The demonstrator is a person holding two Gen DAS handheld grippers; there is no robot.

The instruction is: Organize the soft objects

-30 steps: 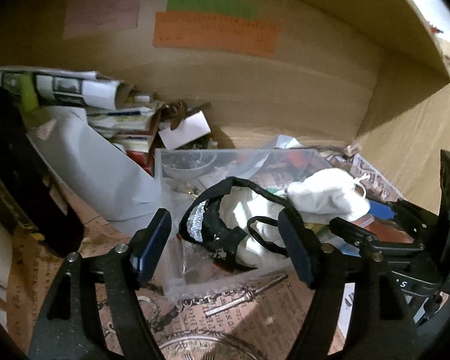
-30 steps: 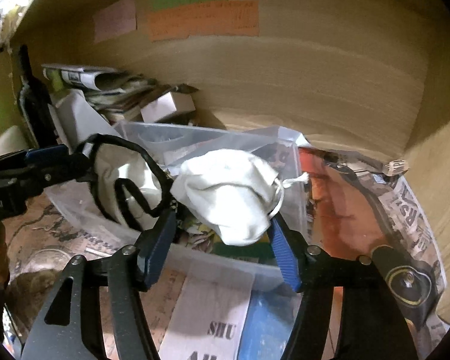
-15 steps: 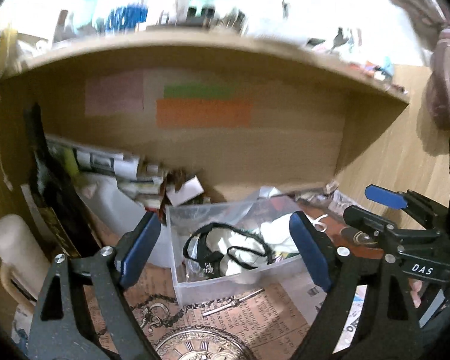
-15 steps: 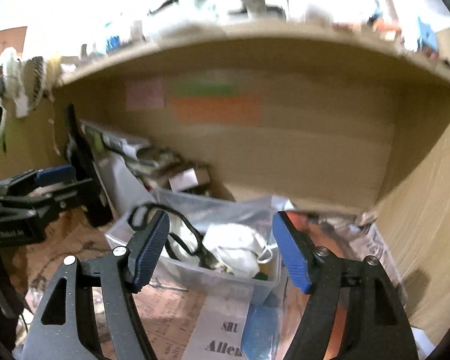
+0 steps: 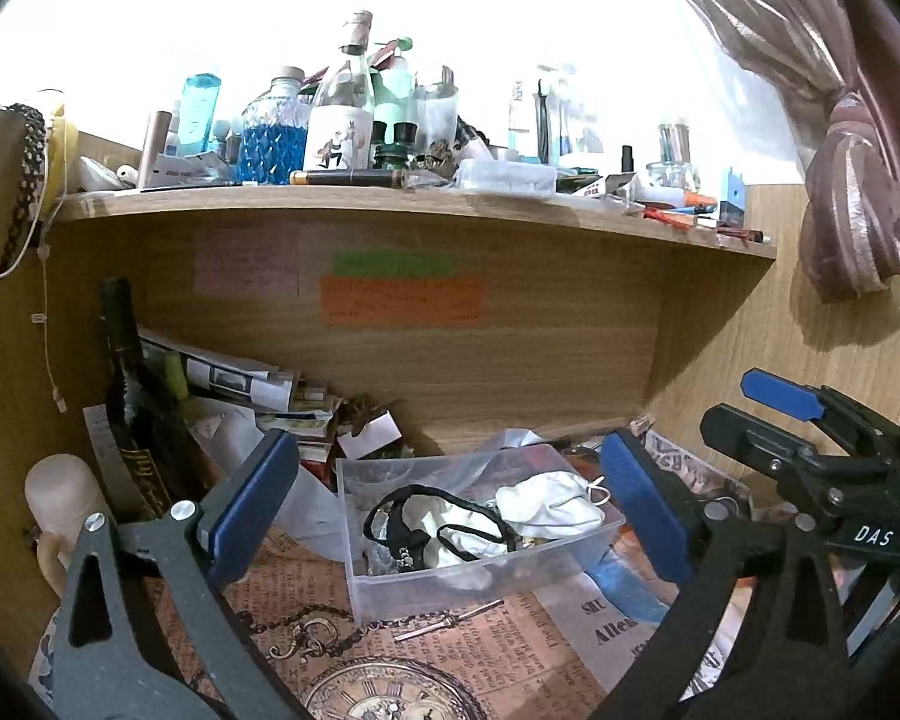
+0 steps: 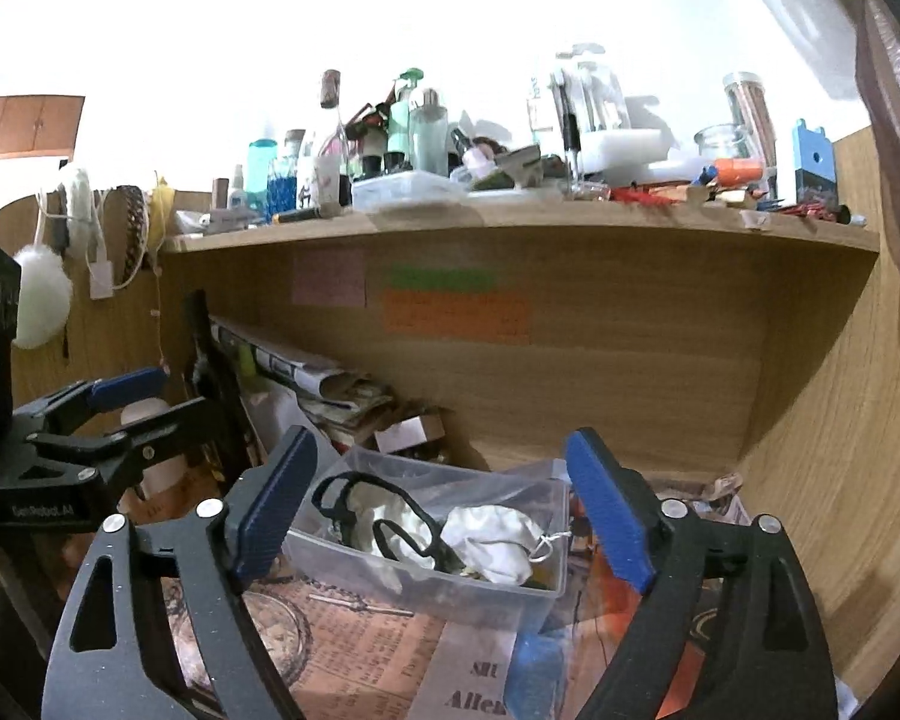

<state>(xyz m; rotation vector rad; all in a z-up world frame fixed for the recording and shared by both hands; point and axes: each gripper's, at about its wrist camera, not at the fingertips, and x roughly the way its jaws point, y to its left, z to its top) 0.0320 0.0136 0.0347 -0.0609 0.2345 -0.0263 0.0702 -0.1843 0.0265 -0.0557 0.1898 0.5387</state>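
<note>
Wood panelling backs a cluttered alcove, and from the left wrist camera the shelf [image 5: 390, 204] above it carries a crowd of bottles and jars. Down on the counter [image 5: 498, 654], papered with old newsprint, sits the clear plastic bin [image 5: 450, 588], its long axis running left to right and angling slightly away toward the right. Inside lies the black-trimmed white cloth [image 5: 444, 525] at the left and the white cloth pouch [image 5: 549, 501] at the right, its drawstring end pointing right toward the bin's far corner. The left gripper [image 5: 447, 510] hangs in front of the bin, blue pads spread wide, nothing between them. The right gripper [image 5: 810, 420] shows at the right edge, also parted. A dark bottle [image 5: 129, 396] leans at the left beside stacked newspapers [image 5: 234, 375]. An orange note [image 5: 402, 300] is stuck on the back panel.

Over to the right wrist camera: the same bin [image 6: 474, 594] now runs diagonally, near left to far right. The black-trimmed cloth [image 6: 384, 516] sits left, the pouch [image 6: 492, 540] right, both fully inside the walls. The right gripper [image 6: 444, 516] hovers short of the bin, pads wide apart and holding nothing. The left gripper [image 6: 132, 402] reaches in from the left edge, likewise empty.
</note>
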